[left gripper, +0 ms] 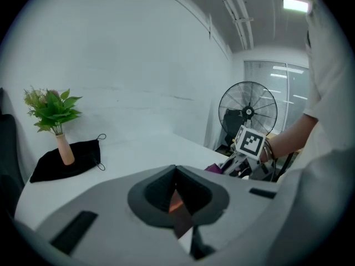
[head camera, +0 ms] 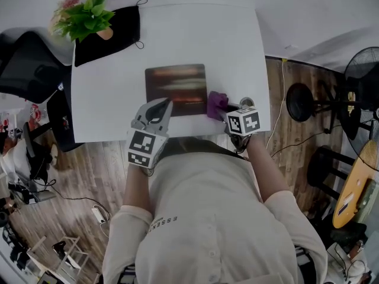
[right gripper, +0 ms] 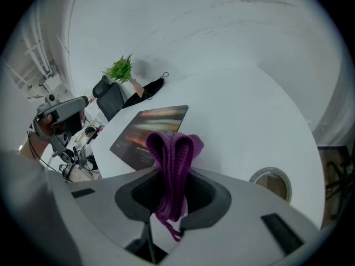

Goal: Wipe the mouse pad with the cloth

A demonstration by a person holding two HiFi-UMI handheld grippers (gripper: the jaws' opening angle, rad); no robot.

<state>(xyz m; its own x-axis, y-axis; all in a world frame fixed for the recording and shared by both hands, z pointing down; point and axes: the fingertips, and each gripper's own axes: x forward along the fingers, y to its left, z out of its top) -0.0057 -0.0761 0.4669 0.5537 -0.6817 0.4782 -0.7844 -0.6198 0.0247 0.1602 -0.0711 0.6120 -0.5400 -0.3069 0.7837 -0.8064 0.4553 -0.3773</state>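
1. Head view. The pad [head camera: 176, 89] lies mid-table [head camera: 112, 108], its slightly longer side running left to right. Your right gripper [head camera: 230, 116] holds the cloth [head camera: 217, 103] just beside the pad's near right corner, so the pad lies to its left. Your left gripper [head camera: 157, 107] sits over the near left corner.
2. Left gripper view. Jaws drawn together, nothing between them. A sliver of pad shows below them.
3. Right gripper view. Jaws pinched on the folded cloth [right gripper: 172, 148], which stands up between them. The pad [right gripper: 150, 129] lies ahead and left. Judgement: the right arm is the nearer with the cloth, so sweep it left and forward onto the pad.
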